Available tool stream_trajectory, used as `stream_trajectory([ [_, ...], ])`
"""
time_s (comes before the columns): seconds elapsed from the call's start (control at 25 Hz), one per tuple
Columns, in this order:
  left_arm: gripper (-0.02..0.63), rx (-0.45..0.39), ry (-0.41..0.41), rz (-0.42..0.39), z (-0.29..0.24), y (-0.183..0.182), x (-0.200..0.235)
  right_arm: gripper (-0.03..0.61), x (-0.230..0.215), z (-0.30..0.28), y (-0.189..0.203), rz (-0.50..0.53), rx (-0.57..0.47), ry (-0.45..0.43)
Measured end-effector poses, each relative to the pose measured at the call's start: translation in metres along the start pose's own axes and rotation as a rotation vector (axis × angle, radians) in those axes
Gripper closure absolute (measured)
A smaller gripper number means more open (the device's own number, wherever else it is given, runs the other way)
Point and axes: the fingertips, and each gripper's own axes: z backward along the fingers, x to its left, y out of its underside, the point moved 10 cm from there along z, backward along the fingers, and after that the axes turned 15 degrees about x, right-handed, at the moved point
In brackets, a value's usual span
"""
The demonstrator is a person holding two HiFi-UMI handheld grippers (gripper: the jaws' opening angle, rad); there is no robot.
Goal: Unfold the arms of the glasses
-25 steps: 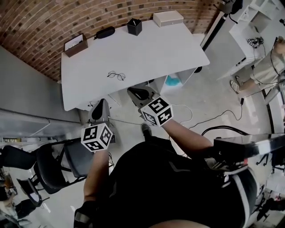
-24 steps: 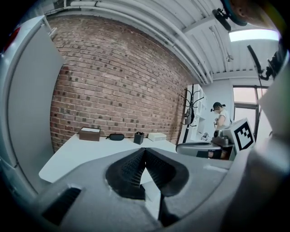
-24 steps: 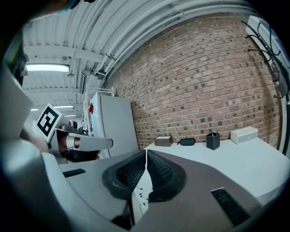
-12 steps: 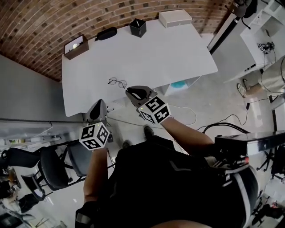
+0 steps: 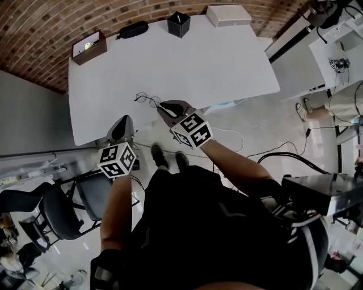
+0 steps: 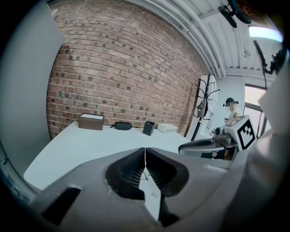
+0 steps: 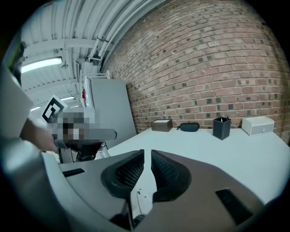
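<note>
Hovering at table (image 5: pixel 187 62) edge, L gripper (image 5: pixel 125 120) & R gripper (image 5: pixel 165 106) jaws closed, empty, glasses (image 5: pixel 146 99) near R tip

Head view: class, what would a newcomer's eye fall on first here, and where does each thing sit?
Two tongs with marker cubes stand out: the left tongs at the white table's near edge, the right tongs close beside the wire glasses lying there. Both tongs are shut and empty. Along the far edge, by the brick wall, sit a brown box, black case, pen holder and white box.
</note>
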Motion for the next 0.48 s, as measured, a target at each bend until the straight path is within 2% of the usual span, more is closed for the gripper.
stream_trajectory([
  [0.24, 0.603, 0.057, 0.028, -0.016, -0.035, -0.003, 0.027, 0.566, -0.007, -0.037, 0.004, -0.011, 0.091, 0.020],
  [0.48, 0.595, 0.165, 0.030, -0.056, -0.077, 0.010, 0.056, 0.565, -0.015, -0.078, 0.015, -0.041, 0.175, 0.061],
])
